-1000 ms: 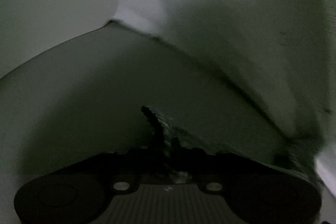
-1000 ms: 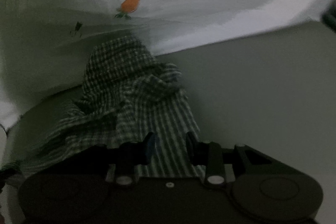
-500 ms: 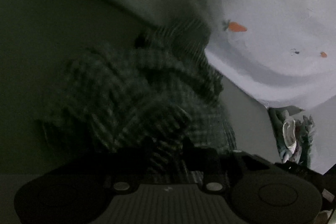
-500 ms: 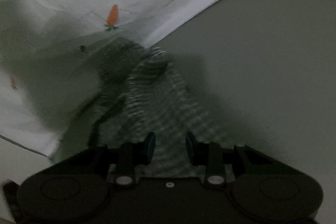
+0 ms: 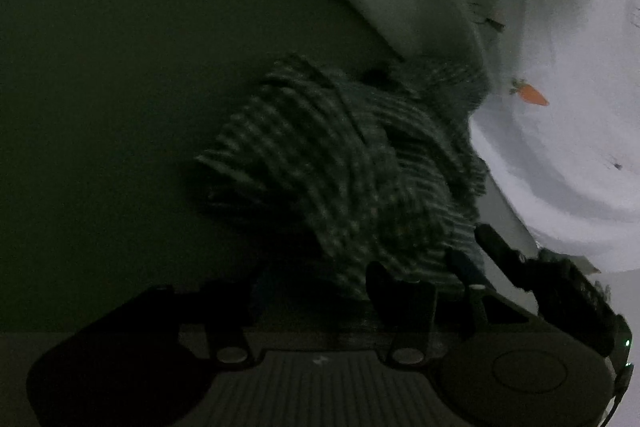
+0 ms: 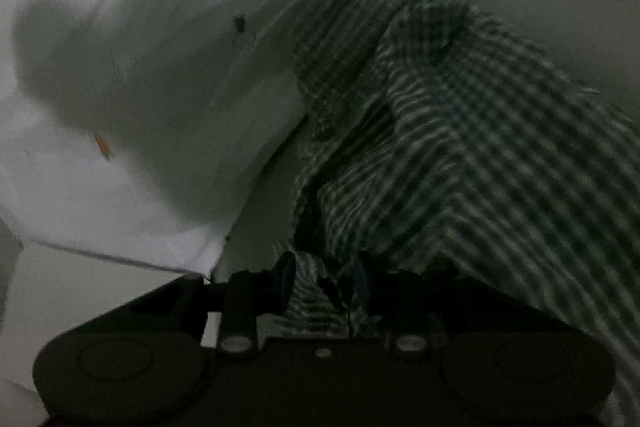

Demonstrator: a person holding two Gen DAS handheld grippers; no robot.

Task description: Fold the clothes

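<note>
A crumpled green-and-white checked garment (image 5: 352, 163) lies on a dull grey-green surface (image 5: 120, 107), with its far end against a white sheet. My left gripper (image 5: 316, 287) sits at the near edge of the garment and its jaws are opening. Cloth lies just beyond the fingers, but the pads do not press on it. My right gripper (image 6: 324, 281) has its fingers apart, with a fold of the checked garment (image 6: 460, 131) between them and cloth draped over its right side. In the left wrist view, the right gripper (image 5: 476, 251) shows at the garment's right edge.
A white sheet printed with small orange carrots (image 5: 560, 131) lies beside the garment. It fills the upper left of the right wrist view (image 6: 140, 27). The light is dim and both views are dark and slightly blurred.
The left gripper was shut on a cloth edge and has let go and spread its fingers, swinging round to face the garment. The right gripper has rolled and moved in, and cloth now drapes over it.
</note>
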